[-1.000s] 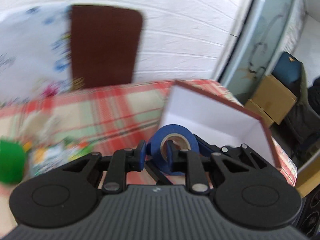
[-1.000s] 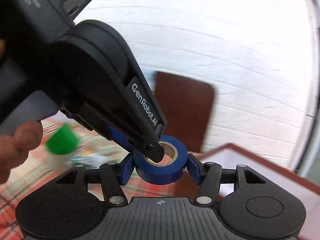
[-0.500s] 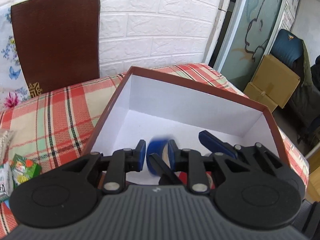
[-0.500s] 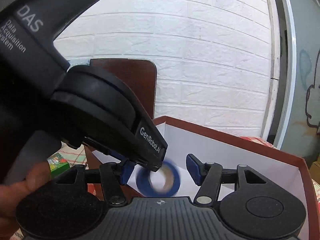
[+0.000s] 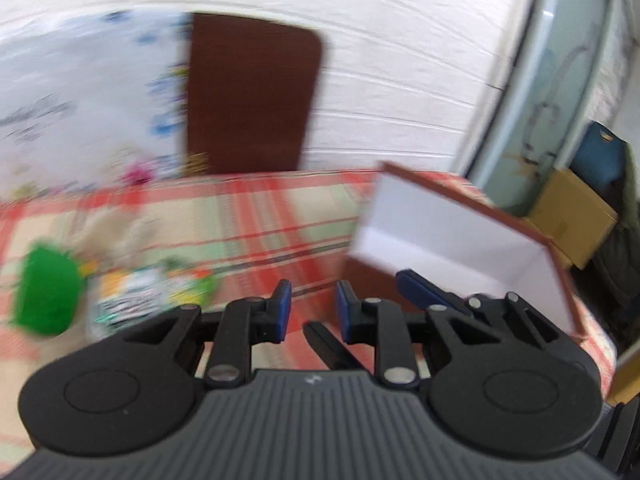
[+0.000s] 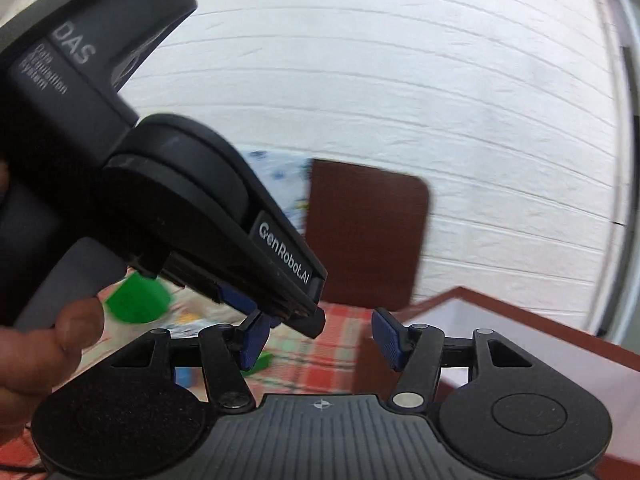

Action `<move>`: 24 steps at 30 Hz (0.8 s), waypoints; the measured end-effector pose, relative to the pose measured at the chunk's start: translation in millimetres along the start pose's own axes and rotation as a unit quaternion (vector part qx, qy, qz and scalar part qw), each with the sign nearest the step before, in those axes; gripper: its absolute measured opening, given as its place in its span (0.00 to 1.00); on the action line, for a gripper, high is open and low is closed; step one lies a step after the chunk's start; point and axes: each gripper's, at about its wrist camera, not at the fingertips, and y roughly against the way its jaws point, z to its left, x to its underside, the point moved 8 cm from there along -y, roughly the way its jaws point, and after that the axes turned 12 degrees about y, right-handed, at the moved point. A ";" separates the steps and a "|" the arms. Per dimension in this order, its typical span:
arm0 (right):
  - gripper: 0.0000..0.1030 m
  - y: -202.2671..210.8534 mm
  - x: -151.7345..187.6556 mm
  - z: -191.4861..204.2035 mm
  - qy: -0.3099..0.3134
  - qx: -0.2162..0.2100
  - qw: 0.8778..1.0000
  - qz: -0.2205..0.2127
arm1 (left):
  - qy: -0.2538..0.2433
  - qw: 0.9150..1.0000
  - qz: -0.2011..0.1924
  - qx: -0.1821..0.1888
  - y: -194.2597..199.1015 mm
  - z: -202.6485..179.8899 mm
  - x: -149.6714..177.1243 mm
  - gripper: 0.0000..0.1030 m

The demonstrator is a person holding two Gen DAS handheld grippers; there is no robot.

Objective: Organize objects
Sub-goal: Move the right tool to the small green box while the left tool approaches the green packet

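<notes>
Dropping done, tape gone, left gripper (image 5: 310,308) and right gripper (image 6: 318,338) empty

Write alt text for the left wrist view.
The left gripper is open and empty above a red plaid tablecloth. An open white-lined box sits to its right, with a blurred green object and small packets to its left.

"GenRobot.AI" on left hand-held gripper (image 6: 280,322)

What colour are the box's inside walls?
White, with a reddish-brown rim, on the box; clearest in the left wrist view.
</notes>
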 end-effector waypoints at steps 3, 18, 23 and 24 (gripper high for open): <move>0.54 -16.6 1.9 45.5 0.020 -0.054 0.998 0.021 | 0.033 0.998 -0.007 -0.048 12.9 54.8 3.4 0.26; 0.79 -146.7 -41.3 123.4 -0.077 -0.143 0.982 0.098 | 0.247 0.959 -0.027 -0.135 64.5 257.0 38.6 0.26; 0.55 -176.5 -34.9 117.9 -0.128 -0.145 0.971 0.137 | 0.251 0.960 -0.027 -0.123 67.3 265.3 44.4 0.28; 0.50 -178.8 -31.8 114.3 -0.142 -0.156 0.967 0.145 | 0.252 0.960 -0.027 -0.122 67.4 265.3 44.9 0.28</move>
